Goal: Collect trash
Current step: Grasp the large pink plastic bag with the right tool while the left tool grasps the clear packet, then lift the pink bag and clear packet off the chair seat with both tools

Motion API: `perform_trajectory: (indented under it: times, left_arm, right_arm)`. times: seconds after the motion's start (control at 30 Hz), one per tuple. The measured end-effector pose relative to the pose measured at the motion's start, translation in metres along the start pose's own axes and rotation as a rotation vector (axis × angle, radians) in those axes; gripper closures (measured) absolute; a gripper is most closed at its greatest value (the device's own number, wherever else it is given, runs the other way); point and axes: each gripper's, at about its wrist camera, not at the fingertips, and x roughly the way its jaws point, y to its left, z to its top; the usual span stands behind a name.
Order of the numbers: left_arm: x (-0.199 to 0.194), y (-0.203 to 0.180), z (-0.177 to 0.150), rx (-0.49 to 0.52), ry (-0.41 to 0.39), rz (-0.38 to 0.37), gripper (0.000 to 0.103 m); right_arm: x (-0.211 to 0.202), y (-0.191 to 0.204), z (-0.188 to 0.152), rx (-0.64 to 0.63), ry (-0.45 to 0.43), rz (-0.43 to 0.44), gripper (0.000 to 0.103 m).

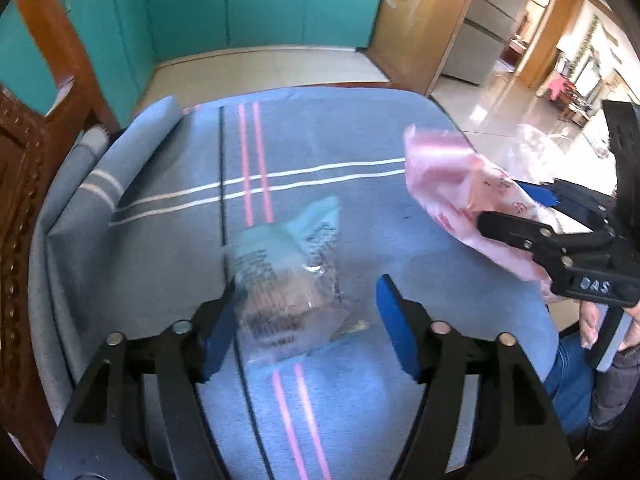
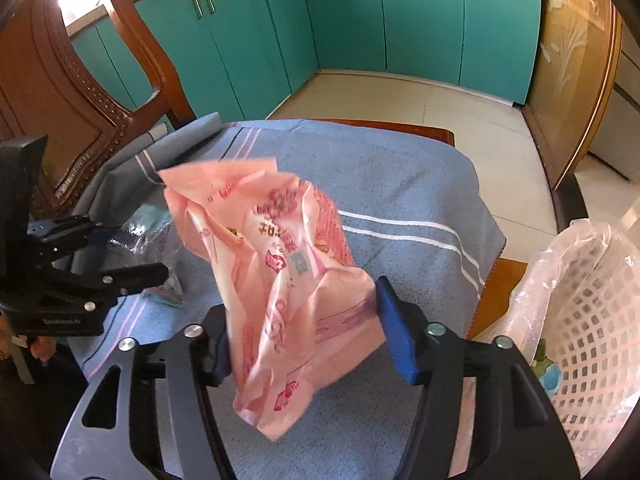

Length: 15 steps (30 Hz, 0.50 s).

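A clear crumpled wrapper (image 1: 286, 280) with teal and dark print lies on the blue striped cloth (image 1: 340, 144). My left gripper (image 1: 308, 320) stands open around it, and the wrapper sits closer to the left pad than to the right one. A pink printed plastic bag (image 2: 280, 272) hangs, blurred, between the blue pads of my right gripper (image 2: 308, 336), whose jaws stand apart, loose around it. From the left wrist the pink bag (image 1: 440, 176) juts out past the right gripper (image 1: 500, 204). From the right wrist the left gripper (image 2: 128, 246) shows over the wrapper (image 2: 148, 236).
A white lattice basket (image 2: 592, 320) lined with clear plastic stands off the table's right edge. A carved wooden chair (image 2: 80, 92) is at the left. Teal cabinets (image 2: 420, 20) line the far wall. A hand (image 1: 588, 320) holds the right gripper's handle.
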Motion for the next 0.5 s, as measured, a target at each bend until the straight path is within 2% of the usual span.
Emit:
perform_trajectory:
  times: [0.13, 0.23, 0.5]
  left_arm:
    - [0.009, 0.002, 0.004, -0.005, 0.023, 0.045, 0.024]
    - [0.016, 0.002, 0.004, -0.024, 0.040, 0.085, 0.023]
    - [0.016, 0.008, 0.007, -0.101, 0.026, 0.104, 0.023]
  right_arm:
    - [0.004, 0.001, -0.001, -0.001, 0.001, -0.016, 0.032]
    - [0.008, 0.002, -0.001, -0.008, 0.002, -0.031, 0.030]
    - [0.019, 0.009, 0.005, -0.038, -0.007, -0.070, 0.028]
